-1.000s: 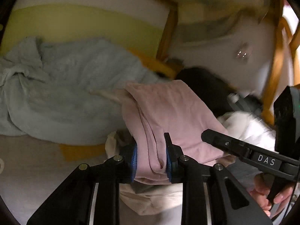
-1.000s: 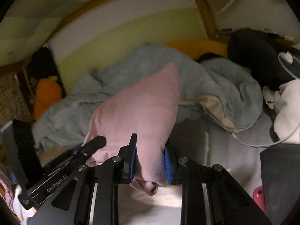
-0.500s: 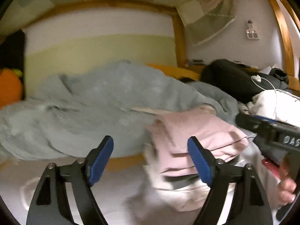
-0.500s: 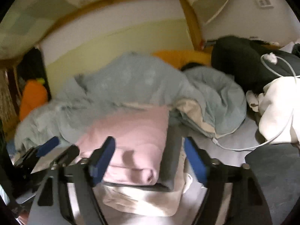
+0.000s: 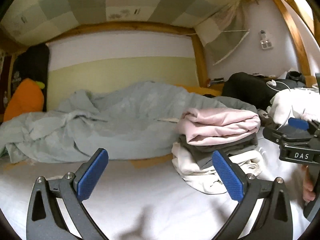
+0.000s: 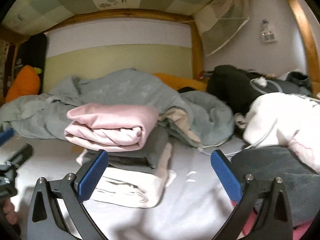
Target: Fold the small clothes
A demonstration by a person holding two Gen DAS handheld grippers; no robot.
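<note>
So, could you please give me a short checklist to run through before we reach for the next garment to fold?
1. Pink garment rests folded on top of the stack: ok.
2. Stack sits steady, pink over grey garment over white garment: ok, though the layers are unevenly aligned.
3. Left hand-held gripper is opening, nothing between the pads: ok.
4. Right hand-held gripper is opening, nothing between the pads: ok.
5. White cable lies clear of the stack: ok.
6. Next small garment is picked out from the pile at right: cannot tell.
</note>
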